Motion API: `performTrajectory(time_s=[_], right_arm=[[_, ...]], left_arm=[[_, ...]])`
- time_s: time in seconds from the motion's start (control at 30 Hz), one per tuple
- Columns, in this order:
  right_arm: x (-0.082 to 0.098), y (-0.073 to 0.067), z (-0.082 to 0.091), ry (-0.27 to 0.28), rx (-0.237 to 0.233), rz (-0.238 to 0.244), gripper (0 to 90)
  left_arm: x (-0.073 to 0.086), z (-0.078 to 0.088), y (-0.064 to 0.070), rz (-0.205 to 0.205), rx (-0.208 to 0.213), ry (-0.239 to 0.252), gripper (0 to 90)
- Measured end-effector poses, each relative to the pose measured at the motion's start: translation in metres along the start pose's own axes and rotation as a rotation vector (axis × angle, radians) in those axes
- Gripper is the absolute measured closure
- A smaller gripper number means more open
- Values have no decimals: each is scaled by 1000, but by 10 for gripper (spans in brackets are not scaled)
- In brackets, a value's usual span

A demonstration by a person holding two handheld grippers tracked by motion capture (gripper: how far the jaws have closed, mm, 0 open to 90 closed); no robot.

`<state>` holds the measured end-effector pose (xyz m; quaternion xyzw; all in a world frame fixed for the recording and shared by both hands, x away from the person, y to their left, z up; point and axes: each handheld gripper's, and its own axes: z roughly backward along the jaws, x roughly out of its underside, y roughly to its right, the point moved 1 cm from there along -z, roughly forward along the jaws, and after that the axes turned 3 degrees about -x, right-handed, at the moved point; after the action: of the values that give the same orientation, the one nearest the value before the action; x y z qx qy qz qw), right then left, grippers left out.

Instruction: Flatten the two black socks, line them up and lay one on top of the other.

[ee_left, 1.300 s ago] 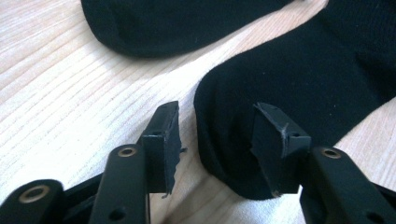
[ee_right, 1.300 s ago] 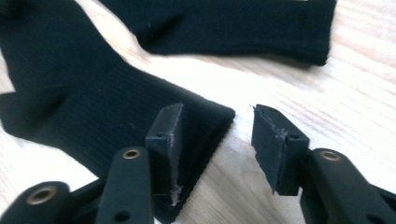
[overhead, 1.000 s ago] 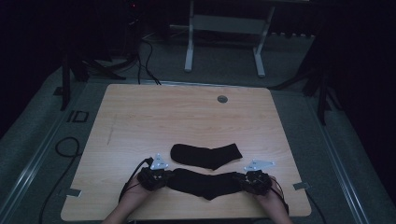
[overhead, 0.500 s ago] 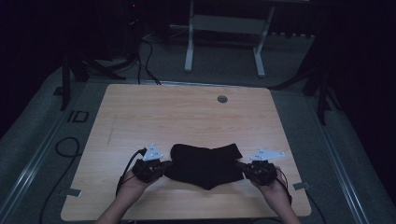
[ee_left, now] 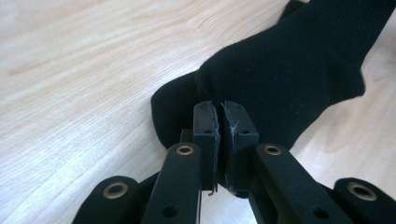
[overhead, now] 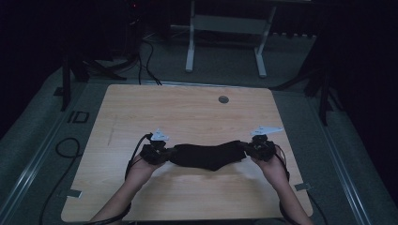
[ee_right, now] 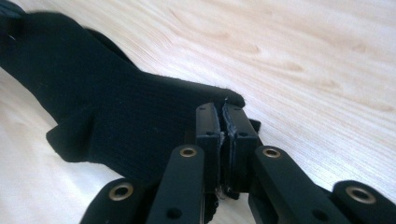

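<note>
Nearest the camera in the high view: both forearms come in from the bottom edge, one claw in each hand.

Left claw is clamped on one end of a black sock. Left gripper view: pads pressed nearly together, only a thin fold of knit pinched between them, sock edge right at the fingertips. Its jaws have just been closing, fabric between them.

Right claw is clamped on the other end of the sock. Right gripper view: same picture, pads nearly touching, cuff-like edge caught at the tips, ribbed knit running off to the upper left. Its jaws have also just been closing on fabric.

The sock hangs stretched between the two claws, over the near half of the counter, middle sagging slightly. Looks like more than one layer of black fabric in the span; can't tell from these views whether a second sock lies under or behind it. In the left gripper view a second dark layer peeks out below the pinched edge.

Cables trail from both claws back toward the near counter edge.

Farther out: bare wood grain, then a small round grey cap near the far edge of the counter.

Beyond the counter: dark floor, loose black cables, a white metal frame.
</note>
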<state>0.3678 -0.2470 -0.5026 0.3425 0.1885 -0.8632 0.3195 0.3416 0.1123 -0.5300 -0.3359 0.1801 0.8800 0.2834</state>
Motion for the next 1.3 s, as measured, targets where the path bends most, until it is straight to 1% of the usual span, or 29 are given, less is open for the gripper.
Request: performTrajectory(time_s=[0.03, 0.07, 0.1, 0.17, 0.2, 0.23, 0.27, 0.3, 0.33, 0.4, 0.5, 0.53, 0.57, 0.6, 0.63, 0.67, 0.7, 0.77, 0.8, 0.87, 0.93, 0.97, 1.0, 1.03, 1.07, 1.1, 1.13, 1.2, 1.3], right_arm=[[1, 2, -5, -13, 6, -4, 858], [3, 4, -11, -29, 9, -6, 858], [5, 6, -15, -41, 16, -13, 857], [9, 11, -24, -57, 28, -15, 857], [11, 13, -28, -65, 29, -24, 856], [13, 15, -31, -70, 30, -36, 856], [14, 17, -35, -77, 33, -39, 856], [16, 18, -39, -86, 34, -41, 855], [18, 19, -43, -90, 35, -41, 855], [20, 18, -48, -86, 33, -46, 850], [21, 18, -48, -77, 33, -47, 843], [21, 18, -47, -78, 31, -47, 823], [21, 18, -46, -77, 34, -47, 767], [19, 18, -45, -72, 36, -47, 702], [18, 17, -42, -58, 41, -42, 665], [16, 16, -38, -41, 42, -41, 642], [14, 15, -35, -28, 38, -39, 640], [10, 11, -29, -8, 43, -26, 634], [8, 8, -27, 4, 42, -22, 640], [5, 1, -24, 32, 20, -19, 692], [4, -8, -24, 45, -11, -16, 771], [4, -14, -26, 51, -36, -13, 802], [4, -20, -29, 46, -56, -4, 831], [5, -27, -32, 38, -65, 14, 861], [5, -33, -35, 29, -77, 32, 879], [5, -39, -39, 21, -96, 40, 888], [6, -44, -43, 12, -106, 48, 890], [8, -52, -50, -2, -127, 64, 892], [12, -60, -58, -21, -150, 75, 892]], left_arm=[[0, -4, -1, -1, -10, -5, 850], [-1, -7, -3, 7, -3, -9, 850], [-1, -10, -4, 5, -10, -14, 849], [-2, -16, -6, -2, -13, -34, 849], [-2, -19, -7, -1, -24, -41, 848], [-1, -22, -8, 2, -26, -46, 847], [-1, -24, -10, 2, -21, -55, 847], [0, -27, -11, 2, -26, -62, 847], [1, -29, -11, -4, -33, -73, 846], [4, -33, -10, -6, -36, -77, 844], [7, -33, -10, -17, -34, -83, 838], [7, -32, -10, -14, -35, -79, 815], [6, -29, -11, -11, -39, -64, 761], [5, -25, -11, -11, -46, -37, 690], [4, -20, -11, -12, -57, -3, 654], [3, -15, -12, -18, -79, 23, 651], [2, -11, -13, -20, -100, 40, 630], [1, -5, -13, -20, -109, 60, 630], [0, -3, -12, -20, -104, 62, 632], [1, -3, -6, -24, -80, 64, 663], [2, -7, 1, -45, -40, 51, 721], [3, -10, 5, -58, -30, 40, 744], [3, -14, 8, -67, -24, 27, 765], [4, -19, 10, -69, -16, 17, 783], [4, -24, 11, -73, -14, 5, 798], [5, -29, 11, -75, -22, -5, 798], [6, -32, 10, -72, -20, -12, 821], [7, -38, 8, -62, -29, -19, 822], [9, -42, 6, -51, -26, -25, 823]])
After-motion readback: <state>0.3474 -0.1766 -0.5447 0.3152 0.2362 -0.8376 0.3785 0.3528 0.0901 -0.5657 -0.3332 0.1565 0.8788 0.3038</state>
